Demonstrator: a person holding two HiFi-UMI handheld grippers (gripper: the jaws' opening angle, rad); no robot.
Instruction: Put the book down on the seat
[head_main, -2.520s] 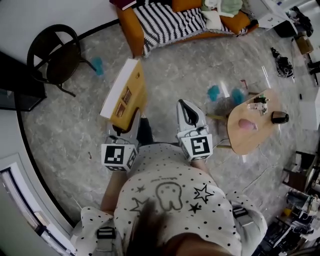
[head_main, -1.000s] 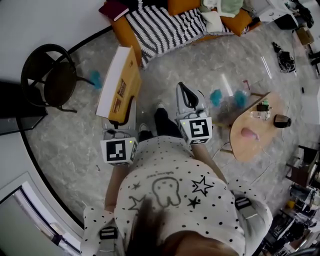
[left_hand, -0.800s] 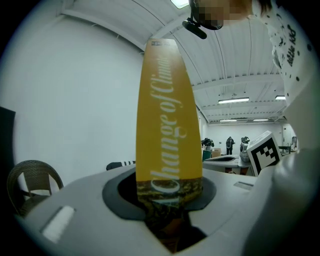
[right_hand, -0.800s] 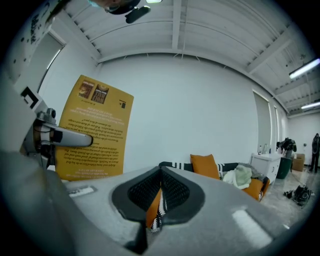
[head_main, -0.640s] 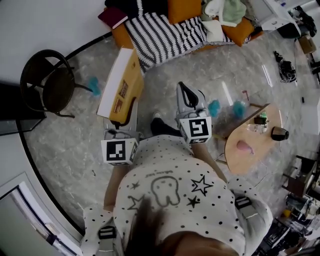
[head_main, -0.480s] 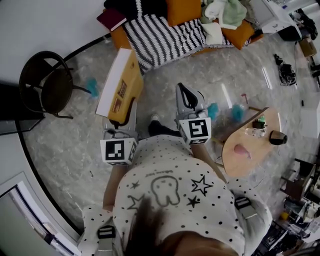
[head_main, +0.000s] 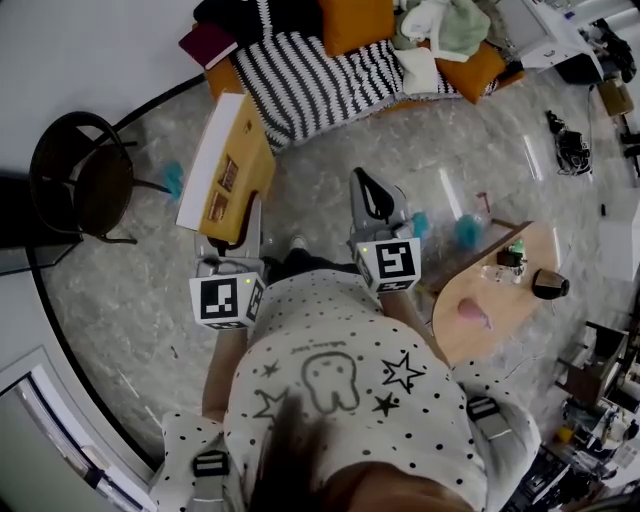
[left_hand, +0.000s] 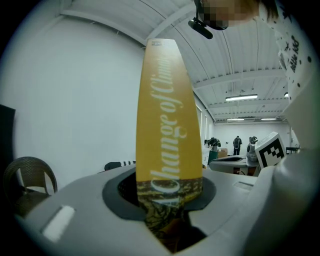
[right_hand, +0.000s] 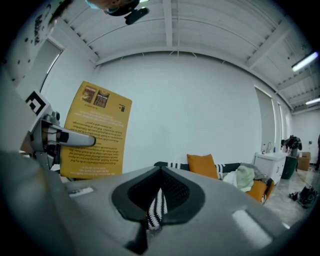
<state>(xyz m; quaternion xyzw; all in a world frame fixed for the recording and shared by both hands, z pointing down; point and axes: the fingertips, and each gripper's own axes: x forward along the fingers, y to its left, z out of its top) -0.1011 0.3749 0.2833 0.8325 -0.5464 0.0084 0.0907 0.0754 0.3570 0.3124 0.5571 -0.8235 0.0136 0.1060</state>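
Left tool (head_main: 238, 228) clamps the yellow book (head_main: 226, 165) by its lower edge, upright above the floor, short of the sofa (head_main: 228, 78). Right tool (head_main: 372, 192) is narrow and empty. Recommended: carry it over the striped blanket (head_main: 320, 70), tilt it flat, then release. The spine reads "A Change of Clim…".

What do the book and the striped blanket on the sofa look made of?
Book: paper, with a smooth printed yellow cover, likely thin card; white page edges show beside it. Striped blanket: soft cloth, perhaps knitted, matte; it drapes and folds over the sofa.
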